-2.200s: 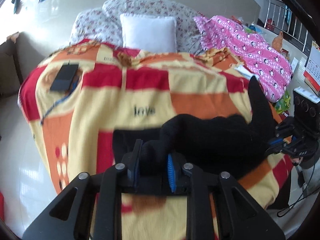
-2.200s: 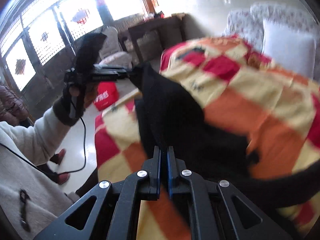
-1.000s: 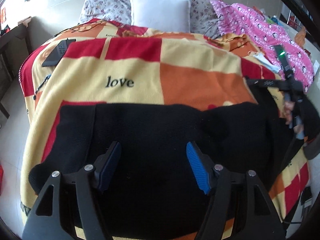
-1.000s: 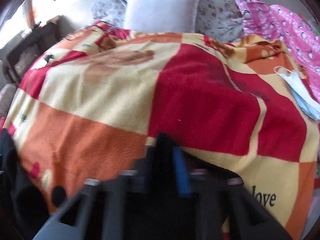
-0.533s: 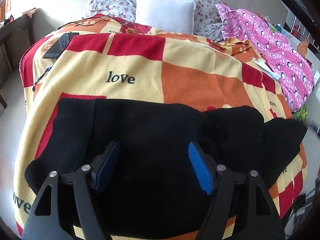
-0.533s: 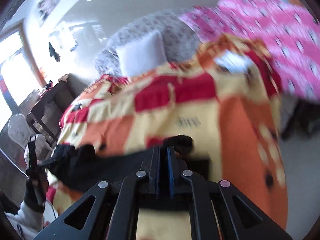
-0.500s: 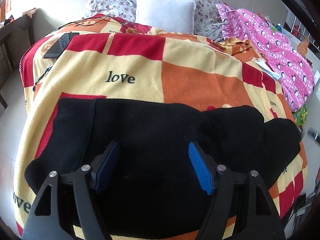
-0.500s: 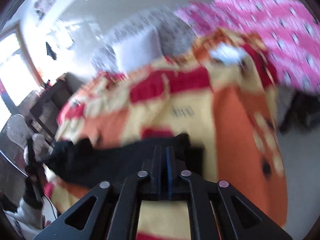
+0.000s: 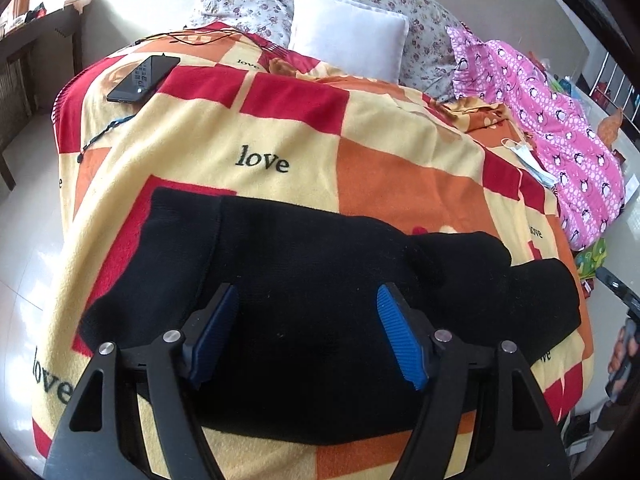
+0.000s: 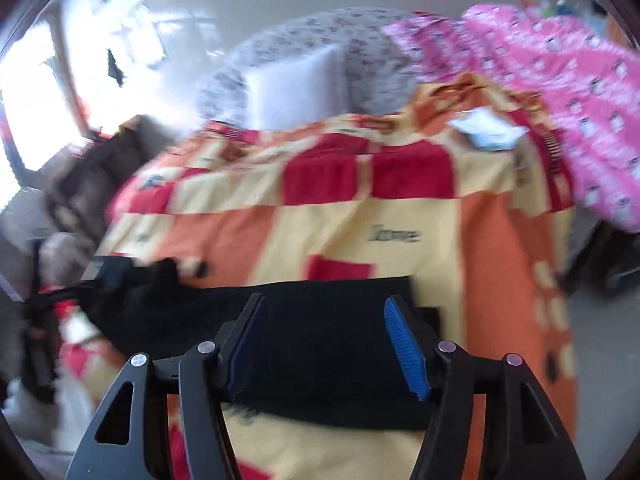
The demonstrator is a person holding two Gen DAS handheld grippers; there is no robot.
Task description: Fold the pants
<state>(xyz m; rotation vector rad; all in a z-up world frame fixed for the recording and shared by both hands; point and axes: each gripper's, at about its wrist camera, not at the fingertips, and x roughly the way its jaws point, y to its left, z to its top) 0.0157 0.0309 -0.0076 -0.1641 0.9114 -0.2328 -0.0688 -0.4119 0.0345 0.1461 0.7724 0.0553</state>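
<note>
The black pants (image 9: 320, 280) lie folded across the near end of a bed covered by a red, orange and yellow checked blanket (image 9: 280, 128). My left gripper (image 9: 306, 332) is open and empty just above the pants' middle. In the right wrist view, which is blurred by motion, the pants (image 10: 320, 320) lie as a flat black band. My right gripper (image 10: 324, 340) is open and empty over their right end.
A black phone (image 9: 142, 78) with a cable lies on the blanket's far left. A white pillow (image 9: 344, 46) and floral cushions stand at the head. A pink penguin-print quilt (image 9: 560, 128) and a face mask (image 9: 528, 160) lie at the right.
My right gripper has opened and let go of the pants' end, which now lies flat. My left gripper stays open over the pants.
</note>
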